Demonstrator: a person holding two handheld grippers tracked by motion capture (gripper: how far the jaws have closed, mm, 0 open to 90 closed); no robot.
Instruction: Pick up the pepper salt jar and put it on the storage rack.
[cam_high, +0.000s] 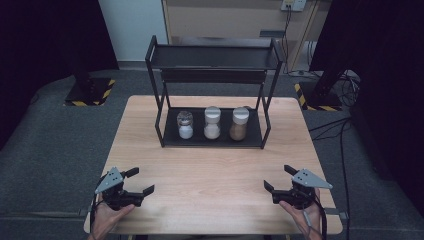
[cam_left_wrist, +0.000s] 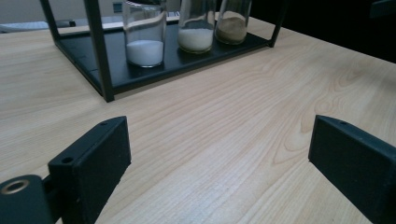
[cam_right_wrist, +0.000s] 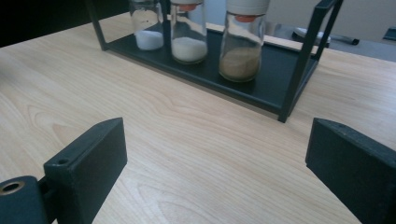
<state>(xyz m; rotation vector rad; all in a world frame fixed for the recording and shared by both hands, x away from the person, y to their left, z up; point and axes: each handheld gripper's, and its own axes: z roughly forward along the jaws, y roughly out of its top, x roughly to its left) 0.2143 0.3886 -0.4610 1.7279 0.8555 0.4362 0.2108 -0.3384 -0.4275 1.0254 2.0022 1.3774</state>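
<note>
A black two-tier rack (cam_high: 212, 142) stands at the far middle of the wooden table (cam_high: 215, 175). On its lower shelf stand three glass jars: a short one with white powder (cam_high: 185, 125) (cam_left_wrist: 144, 35) (cam_right_wrist: 148, 25), a taller one with off-white grains (cam_high: 212, 123) (cam_left_wrist: 196, 25) (cam_right_wrist: 188, 32), and one with brown powder (cam_high: 239, 124) (cam_left_wrist: 232, 22) (cam_right_wrist: 242, 44). My left gripper (cam_high: 140, 181) (cam_left_wrist: 219, 163) rests near the front left edge, open, with nothing between its jaws. My right gripper (cam_high: 278, 179) (cam_right_wrist: 217, 163) is near the front right edge, open and empty too.
The rack's upper shelf (cam_high: 215, 57) holds nothing I can see. Black stands with yellow-striped bases (cam_high: 90, 92) sit on the grey floor beyond the table, and cables (cam_high: 330, 125) run at the right. Bare tabletop lies between the grippers and the rack.
</note>
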